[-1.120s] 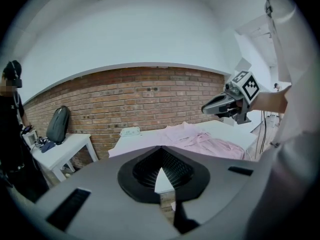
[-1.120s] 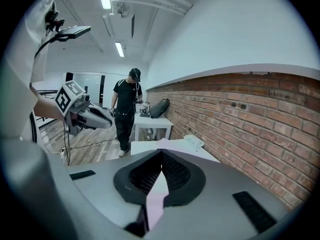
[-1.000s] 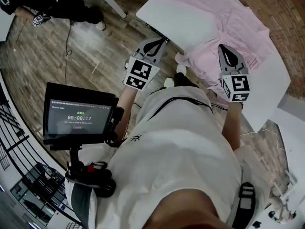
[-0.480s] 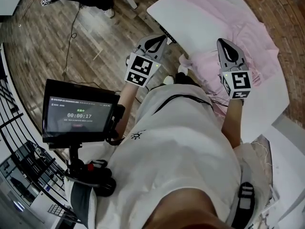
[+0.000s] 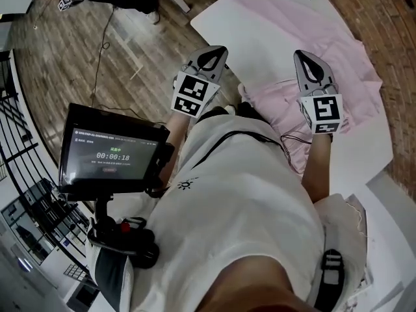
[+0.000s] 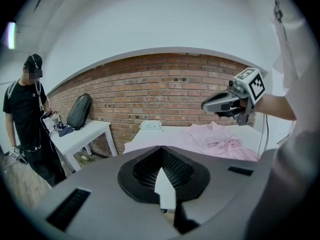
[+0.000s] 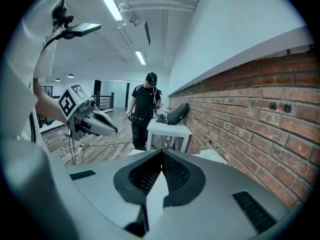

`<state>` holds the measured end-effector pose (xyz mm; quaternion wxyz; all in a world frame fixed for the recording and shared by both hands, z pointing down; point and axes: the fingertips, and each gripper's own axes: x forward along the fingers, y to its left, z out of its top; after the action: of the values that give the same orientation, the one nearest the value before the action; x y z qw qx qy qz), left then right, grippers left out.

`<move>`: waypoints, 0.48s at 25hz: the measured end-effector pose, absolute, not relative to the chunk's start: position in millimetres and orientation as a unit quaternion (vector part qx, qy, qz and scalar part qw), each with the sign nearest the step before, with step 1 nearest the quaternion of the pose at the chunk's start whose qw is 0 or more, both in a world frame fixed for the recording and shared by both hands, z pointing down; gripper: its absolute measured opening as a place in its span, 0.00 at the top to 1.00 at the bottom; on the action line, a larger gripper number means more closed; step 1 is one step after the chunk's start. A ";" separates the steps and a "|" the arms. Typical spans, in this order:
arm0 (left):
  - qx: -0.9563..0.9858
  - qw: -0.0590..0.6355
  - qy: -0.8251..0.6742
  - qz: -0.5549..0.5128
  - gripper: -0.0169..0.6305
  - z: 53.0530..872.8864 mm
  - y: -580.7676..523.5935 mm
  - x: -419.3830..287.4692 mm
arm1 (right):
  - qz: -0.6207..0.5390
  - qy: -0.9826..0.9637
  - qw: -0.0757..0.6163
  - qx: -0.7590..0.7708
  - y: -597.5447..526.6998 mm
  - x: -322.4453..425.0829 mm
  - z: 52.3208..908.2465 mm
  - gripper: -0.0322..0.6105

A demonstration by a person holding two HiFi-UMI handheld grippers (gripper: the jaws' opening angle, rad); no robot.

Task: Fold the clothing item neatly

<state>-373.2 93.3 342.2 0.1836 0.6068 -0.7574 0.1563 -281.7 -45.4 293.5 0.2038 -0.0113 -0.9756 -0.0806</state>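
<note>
A crumpled pink shirt (image 5: 325, 51) lies on the white table (image 5: 260, 38) at the upper right of the head view. My left gripper (image 5: 218, 49) hovers shut and empty at the table's near edge, just short of the shirt. Over the shirt's near hem my right gripper (image 5: 303, 54) is held, also shut with nothing in it. In the left gripper view the shut jaws (image 6: 163, 165) point at the pink shirt (image 6: 220, 139), with the right gripper (image 6: 220, 103) above it. The right gripper view has its jaws (image 7: 161, 159) meeting, and the left gripper (image 7: 97, 125) at the left.
A tablet on a mount (image 5: 114, 151) hangs at my left side. A person in black (image 6: 30, 119) stands by a small white side table (image 6: 82, 134) with a backpack (image 6: 79, 111) on it. A brick wall (image 6: 165, 89) runs behind the table. Wooden floor (image 5: 78, 64) lies to the left.
Both grippers have shifted sideways along the table's near edge, still shut and empty. More of the pink shirt has come into the head view.
</note>
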 end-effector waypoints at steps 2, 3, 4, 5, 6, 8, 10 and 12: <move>0.601 0.193 -0.762 0.145 0.97 349.7 77.2 -373.6 | -0.088 -0.975 0.202 -0.021 -57.9 -286.0 301.0 0.94; 0.600 0.198 -0.763 0.140 0.97 353.7 69.7 -373.4 | -0.090 -0.975 0.200 -0.025 -62.8 -288.4 304.1 0.94; 0.599 0.201 -0.763 0.137 0.97 356.7 62.8 -373.0 | -0.091 -0.975 0.199 -0.030 -66.0 -291.7 305.9 0.94; 0.598 0.202 -0.764 0.136 0.97 358.7 56.4 -373.0 | -0.092 -0.975 0.197 -0.036 -68.1 -295.8 306.5 0.94; 0.598 0.201 -0.764 0.136 0.97 360.4 50.2 -373.8 | -0.093 -0.975 0.196 -0.042 -70.2 -300.4 306.7 0.94; 0.596 0.203 -0.765 0.132 0.97 365.6 37.3 -377.8 | -0.097 -0.975 0.194 -0.049 -76.3 -309.2 307.2 0.94; 0.591 0.211 -0.769 0.121 0.97 373.7 23.7 -386.0 | -0.102 -0.974 0.195 -0.054 -84.2 -318.4 310.2 0.94; 0.584 0.224 -0.774 0.105 0.97 381.9 10.5 -400.1 | -0.108 -0.972 0.199 -0.059 -91.8 -330.5 315.5 0.94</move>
<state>-400.1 10.5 381.9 0.2238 0.5835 -0.7736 0.1049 -330.5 -91.8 315.5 0.1994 -0.0594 -0.9721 -0.1083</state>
